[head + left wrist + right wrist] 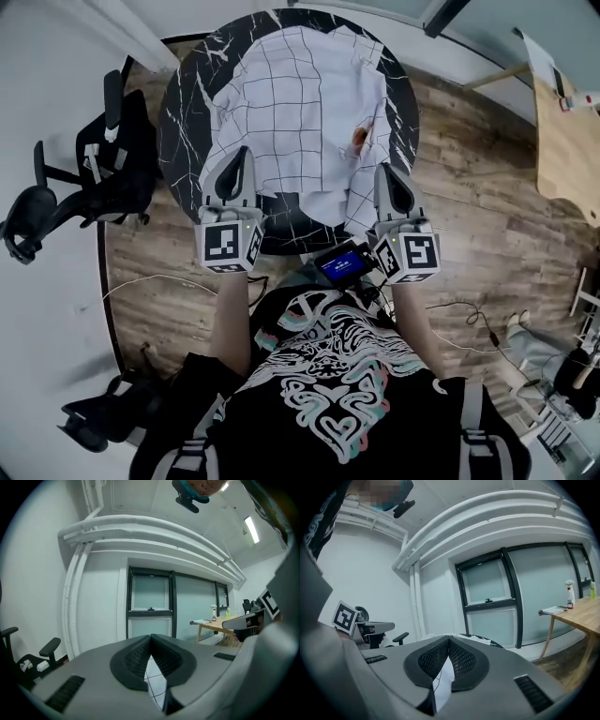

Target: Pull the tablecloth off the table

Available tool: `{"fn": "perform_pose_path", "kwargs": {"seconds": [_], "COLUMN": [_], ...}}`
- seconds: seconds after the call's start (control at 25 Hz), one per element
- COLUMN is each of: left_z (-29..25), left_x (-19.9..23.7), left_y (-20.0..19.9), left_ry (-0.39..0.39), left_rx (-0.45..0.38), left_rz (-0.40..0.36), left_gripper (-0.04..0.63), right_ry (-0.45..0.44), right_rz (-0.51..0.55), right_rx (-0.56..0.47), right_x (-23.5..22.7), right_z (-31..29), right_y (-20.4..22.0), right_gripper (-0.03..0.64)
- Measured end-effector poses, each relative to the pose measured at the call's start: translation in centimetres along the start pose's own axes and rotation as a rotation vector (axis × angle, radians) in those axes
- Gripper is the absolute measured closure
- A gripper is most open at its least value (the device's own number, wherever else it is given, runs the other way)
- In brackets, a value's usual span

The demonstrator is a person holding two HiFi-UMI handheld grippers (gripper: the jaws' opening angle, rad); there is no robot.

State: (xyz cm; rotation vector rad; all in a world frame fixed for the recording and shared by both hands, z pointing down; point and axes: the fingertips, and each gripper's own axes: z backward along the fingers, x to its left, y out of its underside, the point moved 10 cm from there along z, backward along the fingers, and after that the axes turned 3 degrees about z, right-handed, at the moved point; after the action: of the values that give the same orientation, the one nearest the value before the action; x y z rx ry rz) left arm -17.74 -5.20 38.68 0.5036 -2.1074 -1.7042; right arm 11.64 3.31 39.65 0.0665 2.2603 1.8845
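The white, black-gridded tablecloth (300, 103) lies rumpled over the round black marble table (180, 131). It covers the middle and right of the top, the left rim shows bare stone, and there's a reddish stain (360, 137) near the cloth's right edge. At the near side, both claws are on it. The left gripper (238, 157) has its jaws pressed together on the near-left hem, and a strip of gridded cloth shows pinched between its ribbed pads (136, 660). The right gripper (387, 174) is clamped tight the same way on the near-right hem, with a sliver of white fabric caught between its jaws. Both point almost level across the tabletop. Black office chairs (89, 183) stand left of the table on the wooden floor (469, 206), and a wooden desk (567, 150) sits far right.
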Motion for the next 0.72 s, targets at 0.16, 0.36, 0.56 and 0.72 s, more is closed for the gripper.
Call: {"fn": "perform_pose_path", "kwargs": {"seconds": [0.16,0.36,0.56,0.72], "left_z": [-1.3,-3.0,-3.9,-4.3], "left_x": [0.3,1.1,2.0,2.5], "left_y": [0.1,0.4,1.1,1.7], "left_ry": [-0.004,-0.012,-0.033,-0.052], "left_rx": [0.008,0.027,0.05,0.06], "left_rz": [-0.004,-0.026,-0.027,-0.044], "left_gripper": [0.565,0.565,0.565,0.565], "right_ry": [0.002,0.01,0.018,0.018], "right_rz": [0.005,0.005,-0.014,-0.074], "right_rx": [0.017,0.038,0.069,0.086], "right_x": [-0.6,-1.9,-2.9,-3.2], "right_z": [-1.3,-2.9,-4.3,-5.4], "right_y": [0.1,0.2,1.0,1.5], "right_gripper": [0.589,0.589,0.588,0.589]}}
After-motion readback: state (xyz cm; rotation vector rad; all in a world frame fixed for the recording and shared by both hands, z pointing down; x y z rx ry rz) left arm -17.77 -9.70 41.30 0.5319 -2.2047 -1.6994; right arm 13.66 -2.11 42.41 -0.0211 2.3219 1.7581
